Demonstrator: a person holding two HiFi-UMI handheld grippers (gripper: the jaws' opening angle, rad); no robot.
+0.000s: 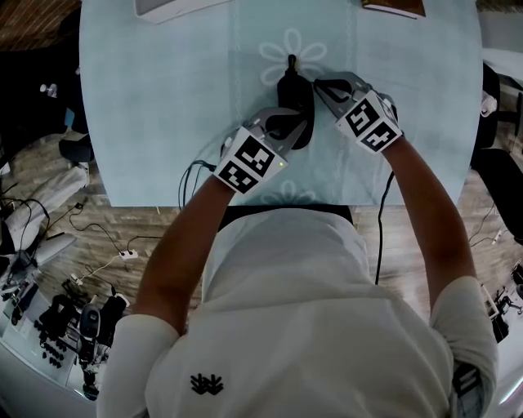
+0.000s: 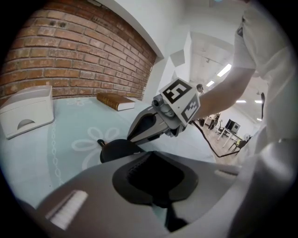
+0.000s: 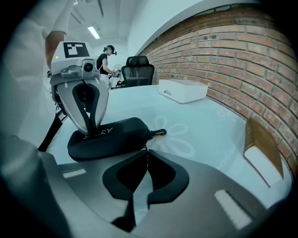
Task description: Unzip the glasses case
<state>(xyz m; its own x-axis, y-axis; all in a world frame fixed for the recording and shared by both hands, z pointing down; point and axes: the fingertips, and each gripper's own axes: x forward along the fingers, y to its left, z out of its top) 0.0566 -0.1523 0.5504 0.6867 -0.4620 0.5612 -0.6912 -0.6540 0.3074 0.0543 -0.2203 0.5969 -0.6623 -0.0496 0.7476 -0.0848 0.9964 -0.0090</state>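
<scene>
A black glasses case (image 1: 296, 94) lies on the light blue tablecloth (image 1: 180, 106), its small loop (image 1: 292, 61) pointing away from me. My left gripper (image 1: 294, 124) is shut on the case's near end. In the right gripper view its fingertips (image 3: 88, 129) meet on the case (image 3: 116, 137) by the white lettering. My right gripper (image 1: 320, 84) sits at the case's right side. Its jaws (image 3: 145, 153) are shut on the thin zipper pull at the case's edge. From the left gripper view, the right gripper (image 2: 132, 135) touches the case (image 2: 116, 149).
A white box (image 1: 167, 6) stands at the far left of the table and a brown book (image 1: 394, 6) at the far right. The table's near edge (image 1: 245, 200) is close to my body. A brick wall (image 3: 223, 51) runs behind the table.
</scene>
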